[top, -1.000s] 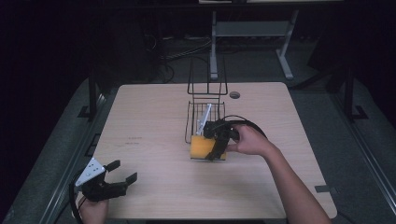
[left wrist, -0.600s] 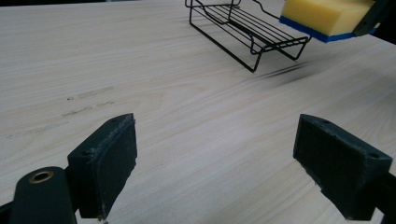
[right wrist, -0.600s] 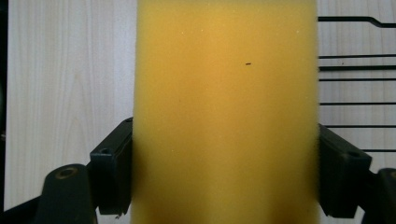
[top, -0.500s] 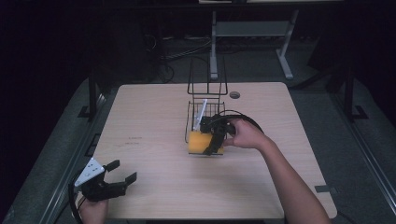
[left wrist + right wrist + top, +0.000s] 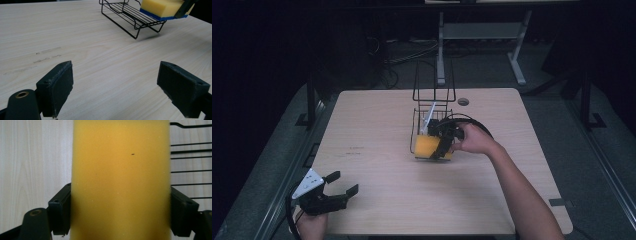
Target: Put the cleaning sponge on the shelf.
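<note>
A dark room surrounds the pale wooden bench (image 5: 377, 130), with metal frame legs dim on the floor beyond it. Near the bench's centre we see a black wire rack (image 5: 433, 107), its tall back at twelve o'clock and its low tray toward us. Our right claw (image 5: 445, 145) comes in from three o'clock and is clamped on a yellow sponge (image 5: 430, 147), which sits at the tray's six o'clock edge, at nine o'clock of the hand that holds it. In the right gripper view the sponge (image 5: 121, 177) stands squeezed between both jaws, with bench wood at nine o'clock and rack wires (image 5: 190, 157) at three o'clock. The left gripper view adds what the other views hide: a blue layer under the yellow foam of the sponge (image 5: 162, 8), resting tilted on the rack's (image 5: 130, 15) front lip. Our left claw (image 5: 338, 184) waits at the bench's seven o'clock corner, jaws wide apart and holding nothing, well apart from the rack.
</note>
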`<state>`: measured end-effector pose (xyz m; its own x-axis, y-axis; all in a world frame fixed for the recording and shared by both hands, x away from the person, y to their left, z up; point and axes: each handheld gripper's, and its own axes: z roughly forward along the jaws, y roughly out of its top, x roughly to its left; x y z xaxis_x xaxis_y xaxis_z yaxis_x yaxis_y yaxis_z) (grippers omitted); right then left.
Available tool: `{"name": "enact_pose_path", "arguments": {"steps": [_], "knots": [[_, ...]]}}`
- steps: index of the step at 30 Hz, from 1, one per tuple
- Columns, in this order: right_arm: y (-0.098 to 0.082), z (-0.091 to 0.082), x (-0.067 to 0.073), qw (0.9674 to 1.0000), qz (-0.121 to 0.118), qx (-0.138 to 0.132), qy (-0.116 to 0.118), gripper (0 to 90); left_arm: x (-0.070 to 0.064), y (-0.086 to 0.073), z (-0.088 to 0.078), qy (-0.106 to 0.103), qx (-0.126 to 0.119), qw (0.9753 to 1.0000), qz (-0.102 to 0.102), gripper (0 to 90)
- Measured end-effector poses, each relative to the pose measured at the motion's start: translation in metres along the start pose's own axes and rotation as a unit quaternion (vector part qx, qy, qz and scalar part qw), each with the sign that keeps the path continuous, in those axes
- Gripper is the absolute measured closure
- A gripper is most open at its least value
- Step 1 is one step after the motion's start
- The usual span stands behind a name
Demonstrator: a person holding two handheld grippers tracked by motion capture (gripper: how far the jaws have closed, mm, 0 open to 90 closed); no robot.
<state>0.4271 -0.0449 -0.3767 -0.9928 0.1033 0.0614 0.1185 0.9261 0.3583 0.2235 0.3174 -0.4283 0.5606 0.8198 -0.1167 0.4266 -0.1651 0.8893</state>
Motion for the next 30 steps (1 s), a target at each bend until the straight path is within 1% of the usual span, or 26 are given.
{"name": "enact_pose_path", "arguments": {"steps": [1,5,9,10,11,13,14,15,17,21,22,27,28,30], "knots": [[-0.001,0.001,-0.001,1.0000,0.003,-0.005,0.000,21.6,0.000,0.000,0.000,0.000,0.001,1.0000,0.001,12.8],[-0.004,0.003,-0.007,1.0000,0.008,0.002,0.000,21.6,-0.001,0.000,0.000,-0.002,0.001,1.0000,0.001,12.8],[-0.005,0.005,-0.011,0.9999,0.016,-0.002,0.001,21.6,0.001,0.000,0.000,-0.002,0.000,1.0000,0.000,12.8],[-0.004,0.006,-0.012,0.9999,0.013,0.000,0.001,21.6,0.001,0.000,-0.001,-0.001,0.000,1.0000,0.000,12.9],[-0.003,0.006,-0.012,0.9999,0.009,0.009,-0.005,21.6,0.001,0.000,-0.001,-0.001,0.000,1.0000,0.000,12.8],[0.000,0.006,-0.013,0.9999,0.010,0.009,-0.004,21.6,0.001,0.000,0.000,-0.001,-0.001,1.0000,0.000,12.8],[0.002,0.004,-0.014,0.9999,0.005,0.009,-0.004,21.6,0.001,0.000,0.000,-0.001,0.000,1.0000,0.001,12.8],[0.003,0.004,-0.015,1.0000,0.006,0.006,-0.004,21.6,0.001,0.000,0.000,-0.001,0.000,1.0000,0.001,12.8],[0.004,0.003,-0.018,0.9999,0.011,-0.003,0.003,21.6,0.001,0.000,-0.001,-0.002,0.000,1.0000,0.000,12.8],[0.001,0.008,-0.022,0.9998,0.018,0.003,0.001,21.6,0.001,0.000,-0.001,-0.001,-0.003,1.0000,0.001,12.9],[0.001,0.009,-0.024,0.9998,0.019,0.003,0.004,21.6,0.001,0.000,-0.001,-0.001,-0.003,1.0000,0.001,12.9],[-0.001,0.008,-0.028,0.9996,0.027,0.000,0.006,21.6,0.000,0.000,-0.001,-0.002,-0.001,1.0000,0.000,12.8],[-0.002,0.007,-0.030,0.9997,0.025,0.002,0.005,21.6,0.000,0.000,-0.001,-0.002,-0.001,1.0000,0.001,12.8],[0.000,0.006,-0.031,0.9997,0.023,0.013,-0.002,21.6,0.000,0.000,-0.001,-0.002,-0.001,1.0000,0.001,12.8]]}}
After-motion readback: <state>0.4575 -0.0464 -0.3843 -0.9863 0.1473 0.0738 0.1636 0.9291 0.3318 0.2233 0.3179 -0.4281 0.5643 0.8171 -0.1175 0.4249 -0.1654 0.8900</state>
